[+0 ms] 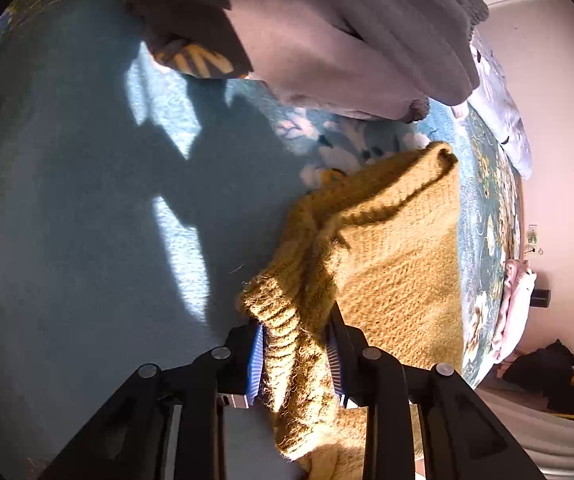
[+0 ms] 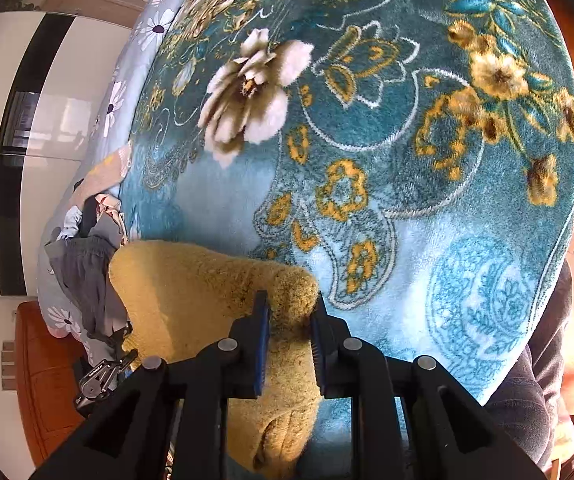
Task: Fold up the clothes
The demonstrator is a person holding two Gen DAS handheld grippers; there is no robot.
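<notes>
1. Both claws have hold of one garment: a mustard-yellow fuzzy knit sweater. My left claw is clamped on its ribbed cuff or hem edge, with the yellow knit bunched between the blue pads.
2. My right claw pinches a rounded fold of the same sweater, the fabric filling the gap between the jaws.
3. The sweater lies on the bed, on a teal plush blanket with gold and white flower print. In the left wrist view its body spreads from the claw toward 1 o'clock; in the right wrist view it sits from 9 o'clock down to 6 o'clock.
4. I judge the fold as under way, not finished: the cloth looks part doubled over, with a loose ridge across the top and an uneven edge, so no neat rectangle yet.
5. More work waits, I think. A pale lilac-grey fleece garment hangs or lies at 12 o'clock in the left view, unfolded as far as I can tell.
6. A crumpled grey garment sits at the bed's edge at 9 o'clock in the right view, also not folded.
</notes>
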